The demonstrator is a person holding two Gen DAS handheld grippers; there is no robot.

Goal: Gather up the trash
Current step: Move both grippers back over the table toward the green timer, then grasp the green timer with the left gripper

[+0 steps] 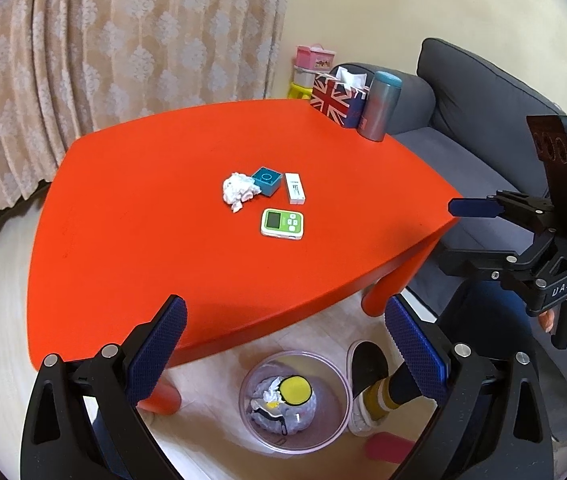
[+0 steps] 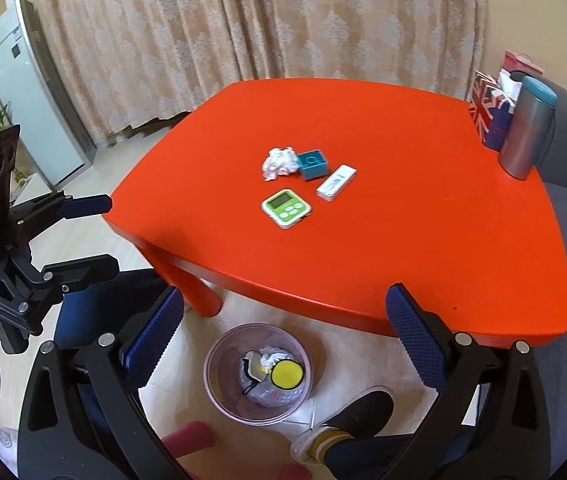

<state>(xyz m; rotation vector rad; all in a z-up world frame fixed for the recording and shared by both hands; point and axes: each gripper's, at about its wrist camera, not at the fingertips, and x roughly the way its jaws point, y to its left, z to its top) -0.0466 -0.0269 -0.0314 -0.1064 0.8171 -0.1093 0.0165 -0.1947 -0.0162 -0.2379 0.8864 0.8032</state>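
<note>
A crumpled white tissue (image 1: 238, 191) lies mid-table on the red table (image 1: 131, 208), touching a teal box (image 1: 267, 181); it also shows in the right wrist view (image 2: 279, 162). A clear trash bin (image 1: 294, 402) stands on the floor below the table's near edge, holding wrappers and a yellow disc; it shows in the right wrist view too (image 2: 258, 374). My left gripper (image 1: 285, 344) is open and empty, above the near edge. My right gripper (image 2: 284, 334) is open and empty, also short of the table; it appears at the right of the left wrist view (image 1: 459, 236).
A white stick-shaped device (image 1: 295, 188) and a green timer (image 1: 282, 223) lie by the tissue. A flag-print tissue box (image 1: 333, 102) and a grey tumbler (image 1: 379, 106) stand at the far corner. A grey sofa (image 1: 483, 120) is beside the table. The person's foot (image 1: 369, 384) is by the bin.
</note>
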